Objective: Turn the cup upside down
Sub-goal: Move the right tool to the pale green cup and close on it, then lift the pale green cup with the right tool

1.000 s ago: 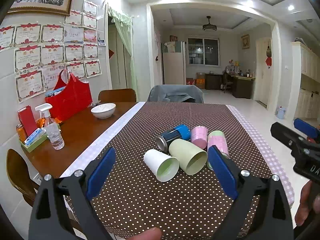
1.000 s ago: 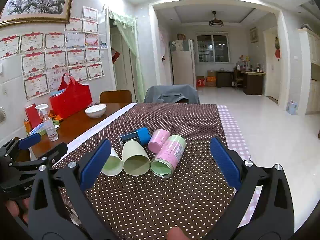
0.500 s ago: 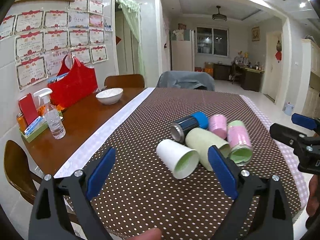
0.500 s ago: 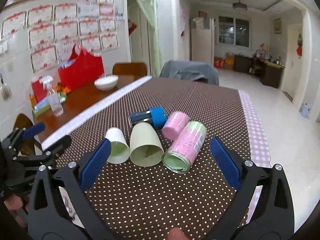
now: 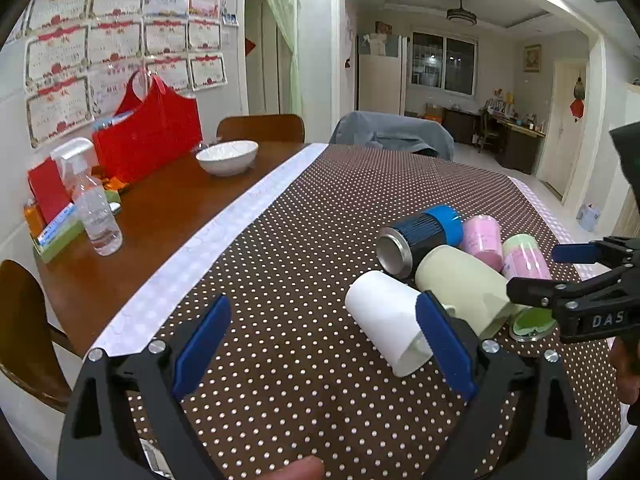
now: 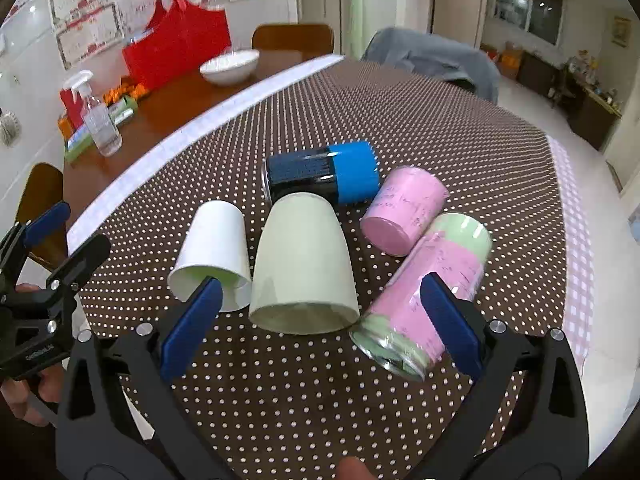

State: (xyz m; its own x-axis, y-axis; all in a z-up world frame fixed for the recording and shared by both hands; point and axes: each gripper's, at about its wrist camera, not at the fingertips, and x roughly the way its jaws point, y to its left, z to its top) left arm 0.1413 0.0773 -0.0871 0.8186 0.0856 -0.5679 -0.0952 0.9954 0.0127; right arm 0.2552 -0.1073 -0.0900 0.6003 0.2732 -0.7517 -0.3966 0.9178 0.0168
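Observation:
Several cups lie on their sides on the brown dotted tablecloth (image 6: 460, 140). A white paper cup (image 6: 212, 248) (image 5: 384, 320) lies at the left, a pale green cup (image 6: 304, 264) (image 5: 460, 284) beside it. Behind them lie a black and blue cup (image 6: 320, 172) (image 5: 420, 236), a pink cup (image 6: 404, 212) (image 5: 482, 236) and a pink and green cup (image 6: 432, 284) (image 5: 524, 260). My right gripper (image 6: 320, 328) is open, its jaws wide around the pale green cup's mouth. My left gripper (image 5: 324, 340) is open just left of the white cup.
The bare wooden table part (image 5: 152, 216) at the left holds a white bowl (image 5: 227, 157), a red bag (image 5: 152, 136), a spray bottle (image 5: 90, 204) and small boxes. Chairs stand at the far end (image 5: 392, 136) and left side (image 5: 24, 320).
Both grippers have moved forward and down toward the cups, which now look much larger. The left gripper has shifted left of the white cup. Both stay open.

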